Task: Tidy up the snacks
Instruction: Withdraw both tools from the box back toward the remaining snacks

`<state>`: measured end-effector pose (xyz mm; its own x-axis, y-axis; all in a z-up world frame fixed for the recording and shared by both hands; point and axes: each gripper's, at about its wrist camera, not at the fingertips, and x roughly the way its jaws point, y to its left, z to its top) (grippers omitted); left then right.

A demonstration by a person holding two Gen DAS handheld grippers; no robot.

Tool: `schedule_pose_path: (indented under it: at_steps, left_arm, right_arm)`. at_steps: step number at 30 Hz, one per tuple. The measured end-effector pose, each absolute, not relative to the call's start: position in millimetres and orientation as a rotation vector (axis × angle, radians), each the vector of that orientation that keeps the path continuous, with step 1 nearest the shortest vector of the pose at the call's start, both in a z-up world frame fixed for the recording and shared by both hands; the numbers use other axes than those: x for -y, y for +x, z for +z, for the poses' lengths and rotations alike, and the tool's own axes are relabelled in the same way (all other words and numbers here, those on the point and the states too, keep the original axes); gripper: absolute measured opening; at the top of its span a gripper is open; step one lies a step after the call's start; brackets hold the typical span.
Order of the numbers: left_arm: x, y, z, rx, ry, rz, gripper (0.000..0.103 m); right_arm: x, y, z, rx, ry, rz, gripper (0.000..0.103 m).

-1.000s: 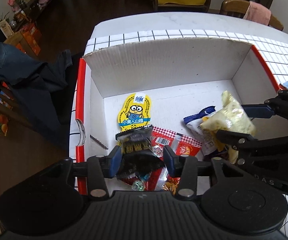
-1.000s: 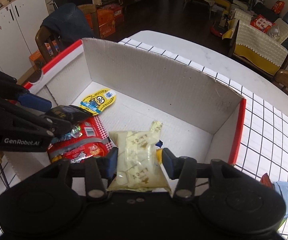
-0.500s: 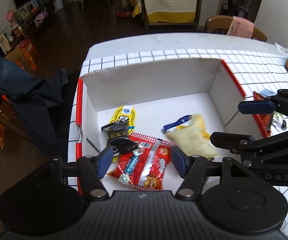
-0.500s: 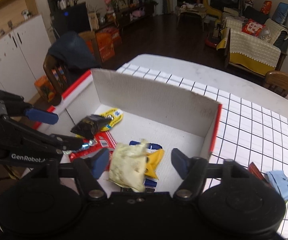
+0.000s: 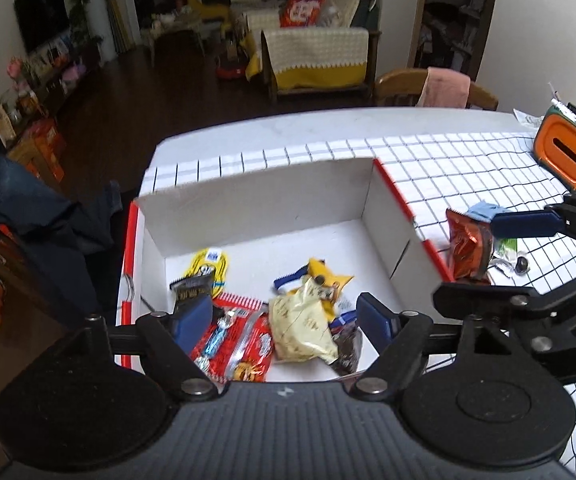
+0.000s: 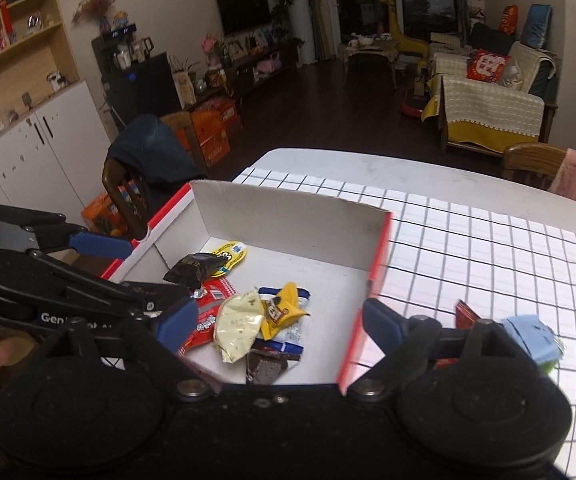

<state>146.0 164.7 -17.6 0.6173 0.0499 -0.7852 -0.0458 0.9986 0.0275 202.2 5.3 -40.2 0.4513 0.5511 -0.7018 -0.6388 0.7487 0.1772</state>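
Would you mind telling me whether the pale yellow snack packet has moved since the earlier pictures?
Yes. The pale yellow packet left the right gripper and now lies on the box floor.

One box (image 5: 256, 204), two tongs, about seven snack packets inside, two outside.

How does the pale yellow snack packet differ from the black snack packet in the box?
The pale yellow snack packet is larger and lies mid-box atop other wrappers; the black snack packet is smaller, dark, and sits nearer the left wall, overlapping a yellow cartoon pouch. Both rest loose inside the cardboard box, held by neither tool.
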Motion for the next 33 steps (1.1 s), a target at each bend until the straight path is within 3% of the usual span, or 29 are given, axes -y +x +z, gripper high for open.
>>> schedule_pose_path:
  at_steps: [7, 33]
  left_arm:
    - [-126, 139, -8, -0.842, 0.001, -0.007, 0.085]
    - [63, 183, -61, -0.904, 0.079, -0.268, 0.086]
  right_arm:
    - [41, 193, -36, -0.797, -0.083, 0.696, 0.100]
    - [246, 230, -91, -0.873, -0.117, 0.514, 0.102]
